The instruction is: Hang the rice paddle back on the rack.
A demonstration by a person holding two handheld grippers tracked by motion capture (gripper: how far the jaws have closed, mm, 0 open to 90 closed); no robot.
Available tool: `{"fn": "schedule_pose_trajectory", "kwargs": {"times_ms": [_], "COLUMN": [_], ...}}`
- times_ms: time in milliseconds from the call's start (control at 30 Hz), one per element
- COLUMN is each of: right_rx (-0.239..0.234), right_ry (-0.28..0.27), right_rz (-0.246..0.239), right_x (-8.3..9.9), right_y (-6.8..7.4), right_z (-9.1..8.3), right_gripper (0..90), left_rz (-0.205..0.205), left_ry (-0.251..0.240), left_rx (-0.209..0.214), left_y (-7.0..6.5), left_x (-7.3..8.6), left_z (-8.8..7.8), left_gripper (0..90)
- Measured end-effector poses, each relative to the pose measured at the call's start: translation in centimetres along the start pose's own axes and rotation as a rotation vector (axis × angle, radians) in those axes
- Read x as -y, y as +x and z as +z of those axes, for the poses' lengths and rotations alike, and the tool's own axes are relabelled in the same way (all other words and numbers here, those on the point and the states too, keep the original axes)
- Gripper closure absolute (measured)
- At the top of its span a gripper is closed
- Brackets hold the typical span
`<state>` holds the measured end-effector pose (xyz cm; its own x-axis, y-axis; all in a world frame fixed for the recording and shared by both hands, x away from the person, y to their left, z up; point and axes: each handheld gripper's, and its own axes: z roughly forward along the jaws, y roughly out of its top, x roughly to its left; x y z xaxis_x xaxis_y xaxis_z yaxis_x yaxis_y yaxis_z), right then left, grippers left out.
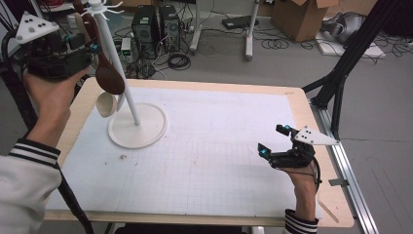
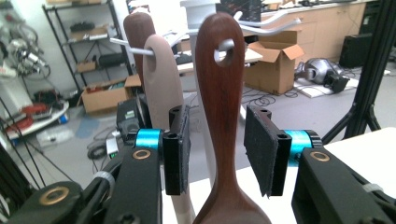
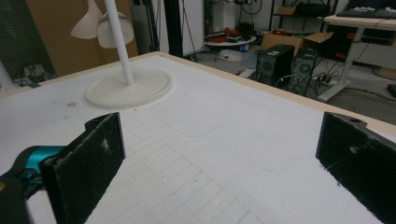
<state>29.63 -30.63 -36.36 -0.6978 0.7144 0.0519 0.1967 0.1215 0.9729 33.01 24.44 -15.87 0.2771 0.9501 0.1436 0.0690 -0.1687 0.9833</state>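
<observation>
No writing reads; the left gripper (image 2: 217, 149), raised, fingers parted around the hanging dark wooden spoon (image 2: 222, 107), pads apart from it; the right gripper (image 1: 278, 140) rests low over the desk (image 1: 219, 146), fingers wide.

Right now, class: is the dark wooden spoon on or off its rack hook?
On. A white hook passes through the hole in the dark wooden spoon, which hangs between the left gripper pads, gaps showing both sides.

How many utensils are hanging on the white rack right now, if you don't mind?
3: a dark wooden spoon between the left gripper's open jaws, a beige utensil beside it, another dark handle behind; more may be hidden.
</observation>
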Motion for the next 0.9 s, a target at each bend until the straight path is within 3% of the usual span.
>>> {"fn": "schedule_pose_trajectory", "kwargs": {"times_ms": [133,267,433,500,700,900], "right_rx": [0.006,0.009,0.012,0.011,0.013,0.013], "right_ry": [0.000,0.001,-0.006,-0.009,-0.010,-0.007], "right_rz": [0.007,0.001,-0.001,-0.001,-0.007,-0.013], "right_x": [0.0,0.0,0.0,0.0,-0.1,-0.1], "right_y": [0.0,0.0,-0.1,0.0,0.1,0.2], "right_z": [-0.1,0.0,-0.1,-0.1,-0.2,-0.3], "right_gripper": [0.2,0.2,0.2,0.2,0.2,0.2], "left_rz": [0.027,-0.041,-0.058,-0.068,-0.060,-0.044], "left_ry": [-0.056,-0.086,-0.102,-0.133,-0.184,-0.179], "left_rx": [0.049,0.150,0.224,0.286,0.347,0.417], "left_y": [0.3,0.6,0.9,1.1,1.8,1.5], "left_x": [1.3,2.8,4.6,5.4,8.1,11.2], "left_z": [-1.0,-1.8,-2.8,-3.1,-3.8,-3.5], "left_gripper": [61.4,60.3,46.2,40.1,35.2,25.2]}}
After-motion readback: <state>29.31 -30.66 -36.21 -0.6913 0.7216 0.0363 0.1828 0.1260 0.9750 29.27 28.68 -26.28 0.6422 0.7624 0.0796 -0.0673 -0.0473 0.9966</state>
